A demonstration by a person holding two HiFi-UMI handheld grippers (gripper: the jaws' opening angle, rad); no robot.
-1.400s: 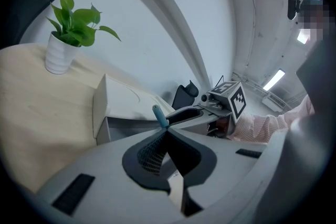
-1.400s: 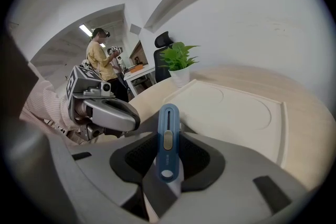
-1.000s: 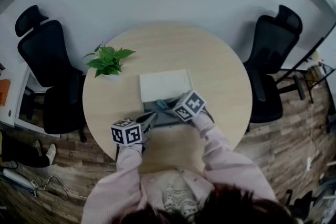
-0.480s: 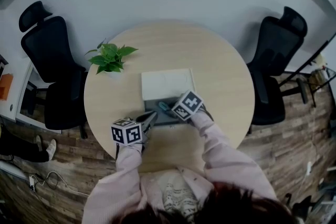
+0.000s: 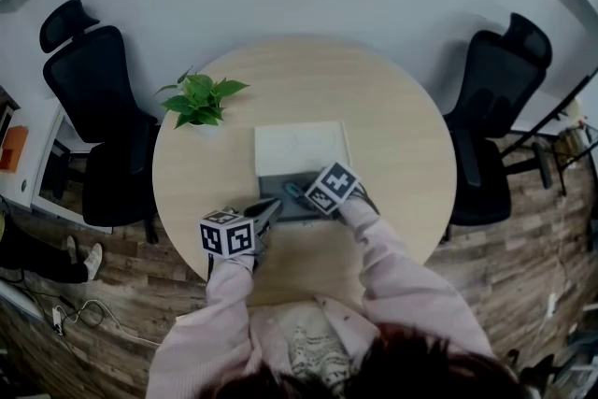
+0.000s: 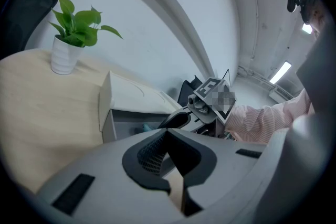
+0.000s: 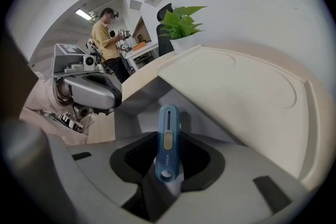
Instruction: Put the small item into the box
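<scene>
The right gripper (image 7: pixel 169 169), clamped on the blue small item (image 7: pixel 168 136), has dipped slightly into the open box (image 5: pixel 301 148) near the tabletop's (image 5: pixel 402 126) front edge, so release looks close. The left gripper (image 6: pixel 169 162), closed and empty, sits at the box's near left corner.

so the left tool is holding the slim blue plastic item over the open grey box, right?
No, the right tool holds the slim blue plastic item over the open grey box; the right gripper view shows it clamped between those jaws. The left tool is shut and empty.
</scene>
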